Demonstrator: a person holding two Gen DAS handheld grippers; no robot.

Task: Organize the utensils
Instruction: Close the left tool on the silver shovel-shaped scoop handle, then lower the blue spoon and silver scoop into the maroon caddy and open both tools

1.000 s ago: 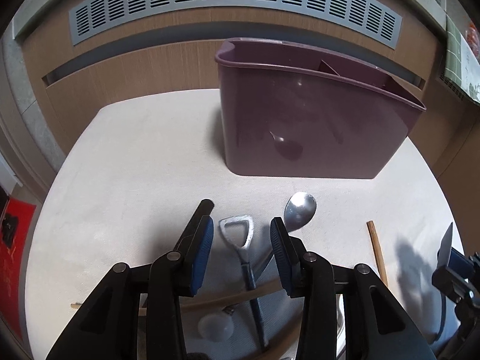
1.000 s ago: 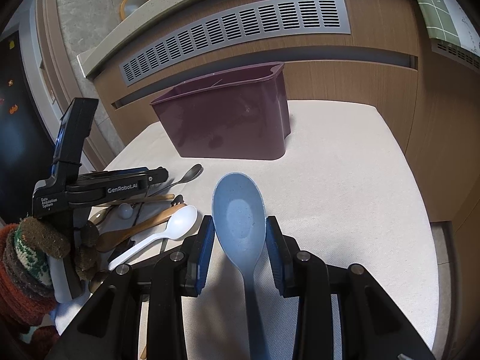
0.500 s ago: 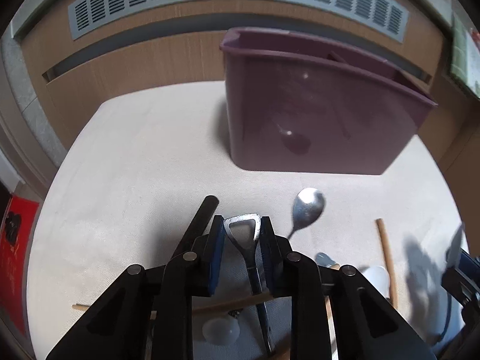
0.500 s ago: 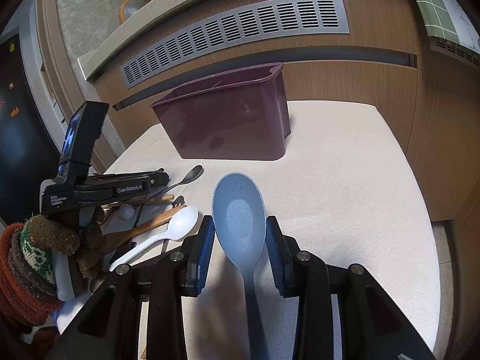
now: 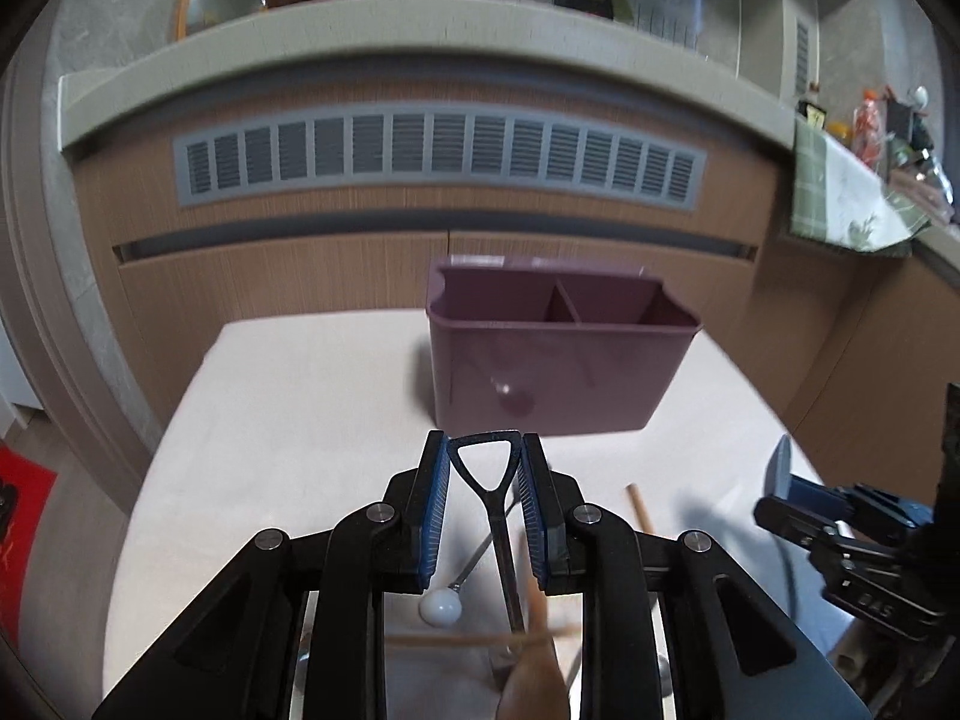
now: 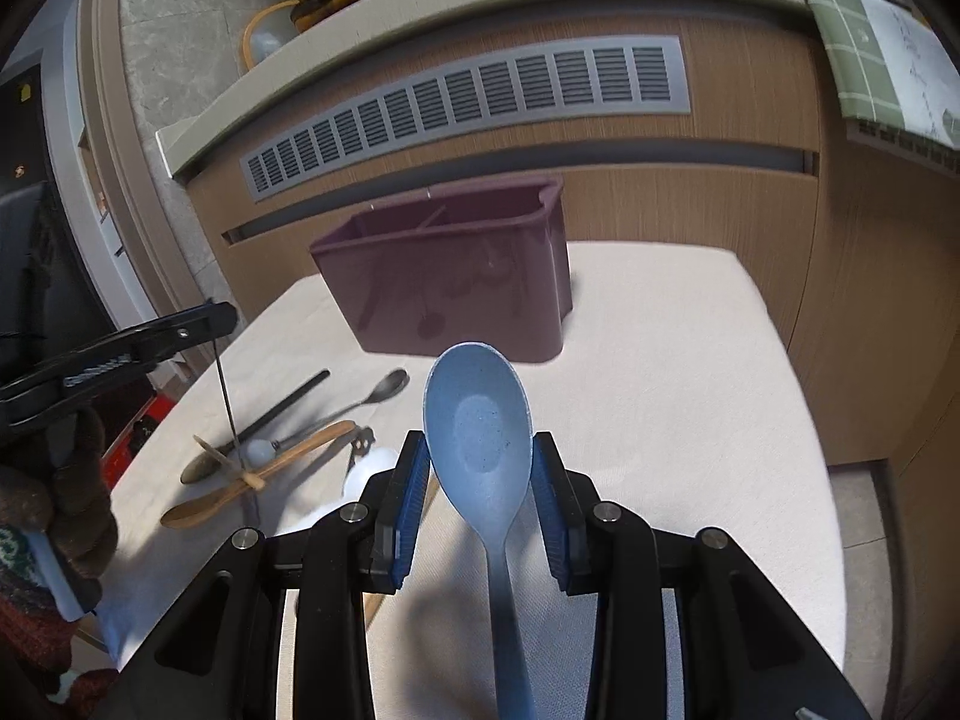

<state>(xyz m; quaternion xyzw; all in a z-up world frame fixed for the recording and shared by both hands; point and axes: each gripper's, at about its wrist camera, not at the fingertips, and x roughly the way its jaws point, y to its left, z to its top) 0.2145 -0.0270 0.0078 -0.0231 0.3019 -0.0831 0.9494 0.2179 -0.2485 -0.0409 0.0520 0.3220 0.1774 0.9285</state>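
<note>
Two tools gripped: left gripper (image 5: pixel 485 498) clenched on bottle opener (image 5: pixel 487 468), right gripper (image 6: pixel 480 483) grasping blue spoon (image 6: pixel 478 426). Next: drop each into purple bin (image 5: pixel 558 372) compartments.

Between the left gripper's (image 5: pixel 485 450) ribbed blue pads sits a bottle opener (image 5: pixel 487 468) of dark, dull metal. Ahead of those jaws, the purple caddy (image 5: pixel 558 372) is smooth glossy plastic that mirrors the utensils. The table (image 5: pixel 300 408) below has a pale, matt, finely grained surface. The right gripper's (image 6: pixel 480 468) ribbed blue pads flank a blue spoon (image 6: pixel 478 420) of matt speckled plastic. Left of those jaws lie a polished metal spoon (image 6: pixel 384 387), a smooth wooden spoon (image 6: pixel 264 471) and a glossy white plastic spoon (image 6: pixel 366 471).
</note>
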